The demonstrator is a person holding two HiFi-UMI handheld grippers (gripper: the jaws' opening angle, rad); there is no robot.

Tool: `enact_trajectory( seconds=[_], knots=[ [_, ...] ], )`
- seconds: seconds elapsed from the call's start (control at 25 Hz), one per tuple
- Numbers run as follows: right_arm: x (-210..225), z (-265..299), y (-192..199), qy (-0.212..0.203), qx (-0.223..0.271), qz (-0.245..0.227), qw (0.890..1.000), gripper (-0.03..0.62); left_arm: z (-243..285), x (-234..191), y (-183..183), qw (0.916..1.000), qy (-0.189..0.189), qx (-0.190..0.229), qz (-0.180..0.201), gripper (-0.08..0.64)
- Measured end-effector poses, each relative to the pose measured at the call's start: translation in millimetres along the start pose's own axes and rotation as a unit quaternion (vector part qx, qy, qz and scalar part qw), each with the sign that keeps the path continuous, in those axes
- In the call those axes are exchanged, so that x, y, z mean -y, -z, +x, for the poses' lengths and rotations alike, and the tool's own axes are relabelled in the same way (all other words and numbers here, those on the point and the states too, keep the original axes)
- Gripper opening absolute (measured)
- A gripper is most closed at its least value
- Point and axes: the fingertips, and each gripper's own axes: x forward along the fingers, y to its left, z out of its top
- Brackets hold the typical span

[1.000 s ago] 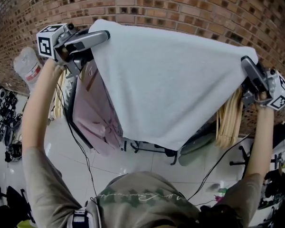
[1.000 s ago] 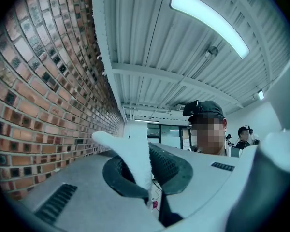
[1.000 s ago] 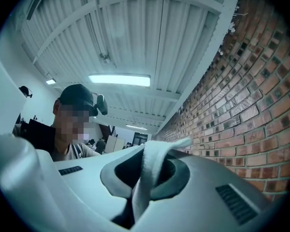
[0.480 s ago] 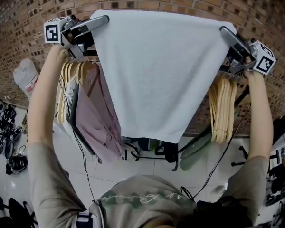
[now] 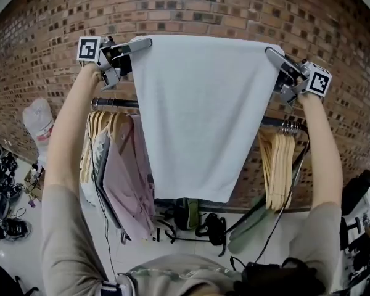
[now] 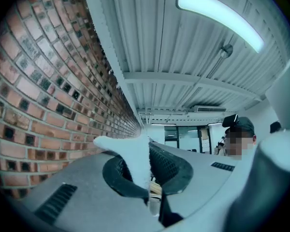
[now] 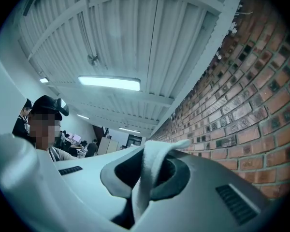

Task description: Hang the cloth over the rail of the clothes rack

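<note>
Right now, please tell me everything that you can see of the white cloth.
The cloth is white, plain and rectangular, and looks like soft towelling. It hangs spread flat. Its top edge is stretched almost level between the left claw and the right claw, each shut on an upper corner. That edge is higher than the rail, whose middle the cloth hides; whether they touch I cannot tell. The free lower edge slants a little, beside the pink garment.

The white terry cloth hides the middle of the dark metal rack rail. The head view's bottom edge cuts off the person's grey-shirted torso. Dark floor clutter at left is too small to identify.
</note>
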Motion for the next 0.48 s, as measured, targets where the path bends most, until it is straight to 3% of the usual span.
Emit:
enact_trajectory(
  seconds=[0.2, 0.36, 0.48],
  knots=[
    [12, 9, -22, 0.005, 0.013, -0.008, 1.0, 0.019, 2, -12, -31, 0.9963, -0.058, 0.006, 0.062, 0.018],
    [30, 15, -22, 0.018, 0.0, -0.014, 1.0, 0.019, 1, -18, -42, 0.9956, -0.068, 0.008, 0.064, 0.018],
    [51, 13, -20, 0.043, -0.007, 0.009, 0.999, 0.02, 3, -25, -38, 0.9965, -0.059, -0.009, 0.059, 0.018]
  ],
)
